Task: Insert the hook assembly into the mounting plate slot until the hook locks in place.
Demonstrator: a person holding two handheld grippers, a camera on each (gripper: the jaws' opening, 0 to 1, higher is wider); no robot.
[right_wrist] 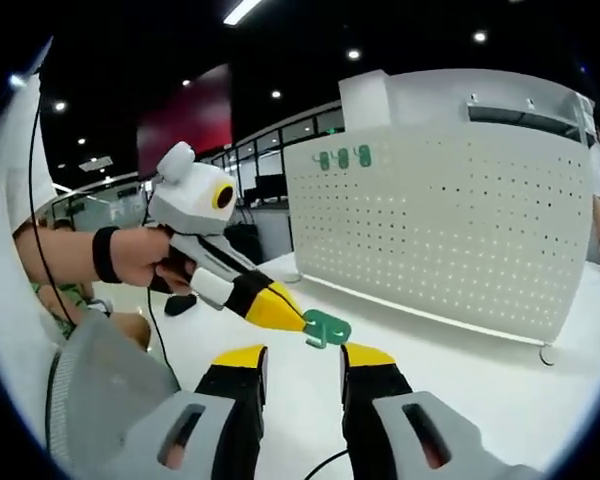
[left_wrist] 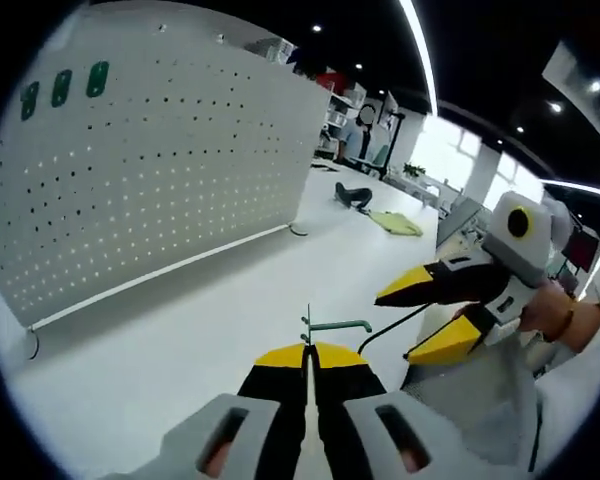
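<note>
Left gripper [right_wrist: 298,322] is held out level by a hand [right_wrist: 140,258] with a black wristband [right_wrist: 104,254], its yellow tips pointing toward the pegboard [right_wrist: 450,220]. Its jaws are pinched together on the green hook [right_wrist: 327,328]; in the left gripper view the hook [left_wrist: 335,326] sticks out past the closed yellow tips [left_wrist: 308,357], short of the pegboard [left_wrist: 150,170] and well clear of it. Right gripper [right_wrist: 303,358] sits just beside the hook, jaws apart, one tip on each side of it; I can't tell if either touches. From the left gripper view the right gripper [left_wrist: 428,312] comes in from the side with jaws spread, a hand [left_wrist: 545,310] behind it. The pegboard stands upright on the white table [left_wrist: 210,330]. Three green hooks [left_wrist: 62,88] already sit in a row near its top corner, also seen in the right gripper view [right_wrist: 343,158]. The left gripper view alone picks up a yellow-green cloth [left_wrist: 395,223] and a dark object [left_wrist: 353,196] farther down the table past the pegboard's end. The right gripper view alone picks up a grey mesh chair back [right_wrist: 90,390] near the person and the pegboard's wire foot [right_wrist: 548,354].
</note>
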